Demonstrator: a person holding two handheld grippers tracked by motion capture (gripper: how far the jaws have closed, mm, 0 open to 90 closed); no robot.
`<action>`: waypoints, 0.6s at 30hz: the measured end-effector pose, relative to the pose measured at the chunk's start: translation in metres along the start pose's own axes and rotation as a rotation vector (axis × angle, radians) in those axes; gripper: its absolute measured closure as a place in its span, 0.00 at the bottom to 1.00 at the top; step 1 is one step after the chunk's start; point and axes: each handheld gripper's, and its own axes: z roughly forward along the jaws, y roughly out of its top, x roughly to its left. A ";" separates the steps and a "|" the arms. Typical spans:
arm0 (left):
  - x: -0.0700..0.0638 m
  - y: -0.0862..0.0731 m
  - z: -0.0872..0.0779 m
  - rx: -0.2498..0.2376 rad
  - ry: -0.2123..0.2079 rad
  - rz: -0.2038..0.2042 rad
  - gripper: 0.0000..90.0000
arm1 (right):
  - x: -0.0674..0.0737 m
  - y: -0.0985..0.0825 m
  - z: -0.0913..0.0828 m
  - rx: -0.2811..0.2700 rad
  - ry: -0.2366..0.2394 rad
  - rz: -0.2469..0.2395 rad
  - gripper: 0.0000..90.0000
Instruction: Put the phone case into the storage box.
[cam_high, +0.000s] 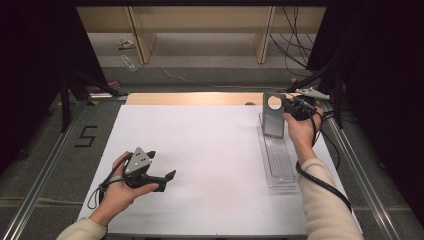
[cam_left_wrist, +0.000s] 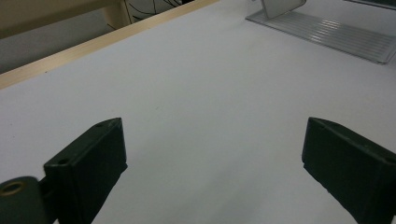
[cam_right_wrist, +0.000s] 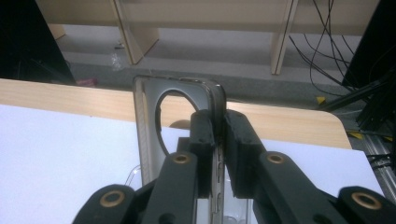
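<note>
On the white table (cam_high: 200, 150), the clear ribbed tray (cam_high: 280, 165) runs front to back along my right. At its far end stands the grey phone case (cam_high: 273, 117), long axis vertical, pinched by my right gripper (cam_right_wrist: 219, 135). My left gripper (cam_left_wrist: 212, 163) rests spread.

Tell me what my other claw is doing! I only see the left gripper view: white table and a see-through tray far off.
Observer: The right claw is shut on a grey, see-through plastic phone case.
Operator: Is it lying down?
Observer: No, it stands upright at the far end of the clear ribbed plastic tray.
Operator: Where does the claw pinch it?
Observer: On one side edge, near the top, beside the case's round hole.
</note>
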 end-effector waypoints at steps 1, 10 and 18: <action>0.000 0.000 0.000 0.000 0.000 0.001 0.07 | 0.000 0.000 0.000 -0.001 -0.001 -0.001 0.91; 0.000 0.000 0.000 0.000 0.000 0.001 0.07 | -0.001 0.000 0.002 -0.001 0.002 -0.007 0.91; 0.000 0.000 0.000 0.000 0.000 0.001 0.07 | -0.001 0.001 0.005 0.004 -0.004 -0.011 0.90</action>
